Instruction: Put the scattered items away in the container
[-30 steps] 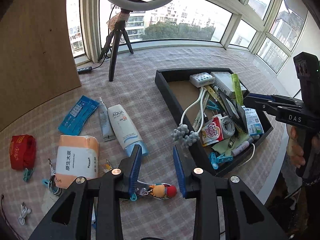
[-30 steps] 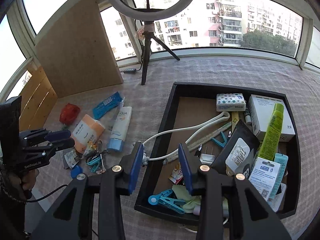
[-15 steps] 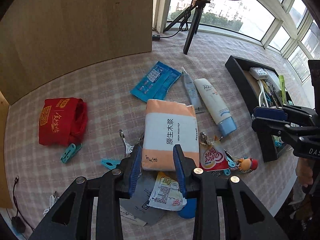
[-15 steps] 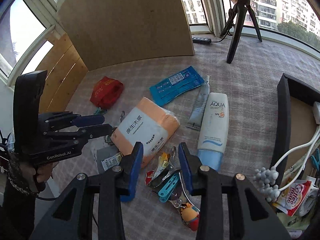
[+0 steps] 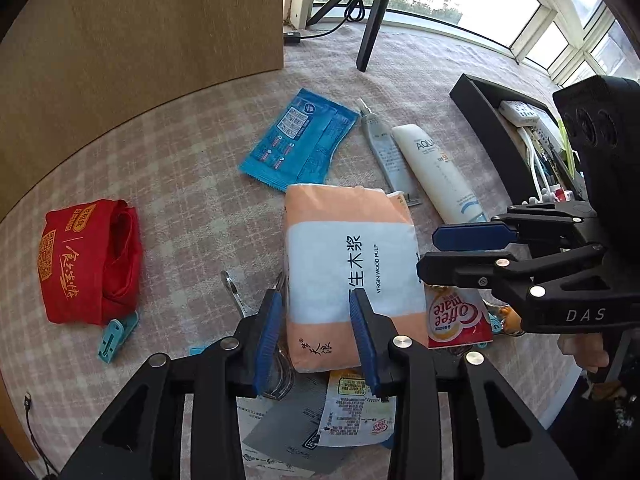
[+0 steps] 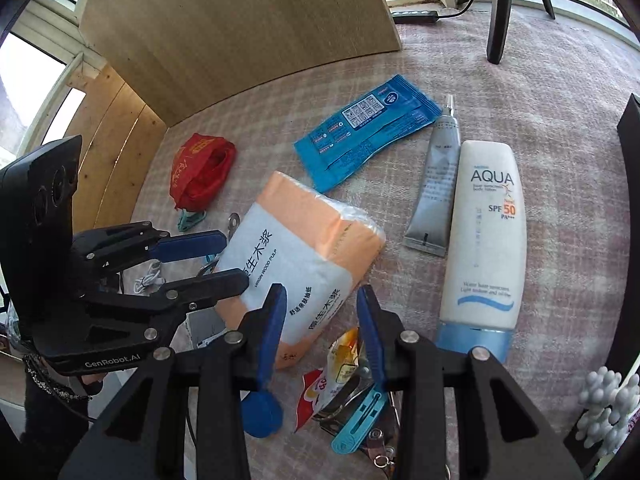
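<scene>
Both grippers are over the tissue pack (image 5: 352, 256), which lies flat on the checked surface (image 5: 192, 168), orange ends and white middle band up.

Left gripper (image 5: 316, 328): fingers are opening, parted around the pack's near end. In its own view the blue pads sit at either side of the near edge; I can't tell whether they touch the wrapper. Nothing looks clamped.

Right gripper (image 6: 322, 328): fingers are partly apart and hang over the pack's lower corner and the sachet pile beside it. Not gripping anything. In the left view the same gripper (image 5: 464, 252) comes in from the right, its tips just over the pack's right edge.

Scattered items on the surface:
- blue wipes packet (image 5: 300, 140), just beyond the pack's far end
- grey tube (image 6: 434, 184) and white AQUA sunscreen tube (image 6: 484, 240) side by side, right of the pack, touching or nearly so
- red folded pouch (image 5: 88, 260) well to the left, with a teal clip (image 5: 116, 334) at its lower corner
- Coffee mate sachet (image 5: 456, 318) tucked at the pack's right side, under the right gripper
- more sachets and a grey card (image 5: 296, 436) under the pack's near end
- teal clip and metal rings (image 6: 360, 424) below the right fingers

Container: black tray (image 5: 492, 136) stands at the right, well apart from the pack, already holding a white cable and other bits. The pack is still outside it.

A hand (image 5: 584, 348) holds the right gripper's handle.
</scene>
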Action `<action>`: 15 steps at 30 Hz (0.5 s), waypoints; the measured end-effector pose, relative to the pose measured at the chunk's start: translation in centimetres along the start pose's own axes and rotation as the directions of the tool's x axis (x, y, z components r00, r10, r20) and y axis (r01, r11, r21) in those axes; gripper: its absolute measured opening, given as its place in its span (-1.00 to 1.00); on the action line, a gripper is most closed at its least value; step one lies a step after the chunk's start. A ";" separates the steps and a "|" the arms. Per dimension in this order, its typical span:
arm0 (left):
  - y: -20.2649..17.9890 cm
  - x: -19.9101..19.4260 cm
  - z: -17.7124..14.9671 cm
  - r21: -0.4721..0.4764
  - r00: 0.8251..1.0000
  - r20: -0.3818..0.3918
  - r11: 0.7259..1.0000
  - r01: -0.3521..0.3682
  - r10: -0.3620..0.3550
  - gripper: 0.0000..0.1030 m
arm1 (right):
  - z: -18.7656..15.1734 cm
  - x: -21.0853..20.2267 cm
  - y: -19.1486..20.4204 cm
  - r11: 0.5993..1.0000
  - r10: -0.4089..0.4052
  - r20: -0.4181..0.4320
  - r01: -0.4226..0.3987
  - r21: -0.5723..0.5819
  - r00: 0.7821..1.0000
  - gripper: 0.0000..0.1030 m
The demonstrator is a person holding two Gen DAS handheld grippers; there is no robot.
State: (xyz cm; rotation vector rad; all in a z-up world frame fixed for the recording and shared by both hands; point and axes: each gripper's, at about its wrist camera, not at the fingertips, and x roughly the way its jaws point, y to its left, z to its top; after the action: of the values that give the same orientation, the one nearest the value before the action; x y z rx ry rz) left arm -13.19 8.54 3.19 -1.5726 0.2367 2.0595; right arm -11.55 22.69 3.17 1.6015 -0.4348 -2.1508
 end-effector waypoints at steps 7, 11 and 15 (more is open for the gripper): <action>0.5 1.3 0.2 0.007 0.996 -0.021 0.997 0.083 -0.082 0.10 | 0.3 1.8 -0.1 0.999 0.046 -0.042 -0.046 0.011 0.998 -0.15; 1.6 1.8 -0.1 -0.063 0.988 -0.020 0.986 0.153 -0.155 0.05 | 0.4 1.9 -0.3 0.996 0.081 -0.034 -0.080 0.030 0.996 -0.18; 0.9 1.3 -0.3 -0.048 0.989 -0.007 0.988 0.146 -0.147 -0.11 | 0.4 1.6 0.3 0.998 0.062 -0.030 -0.061 0.011 0.998 -0.23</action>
State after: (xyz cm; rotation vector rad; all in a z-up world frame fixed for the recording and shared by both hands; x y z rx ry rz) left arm -13.58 8.05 1.72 -1.5796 0.0740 1.9570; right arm -12.26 21.62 2.13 1.6032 -0.4793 -2.0792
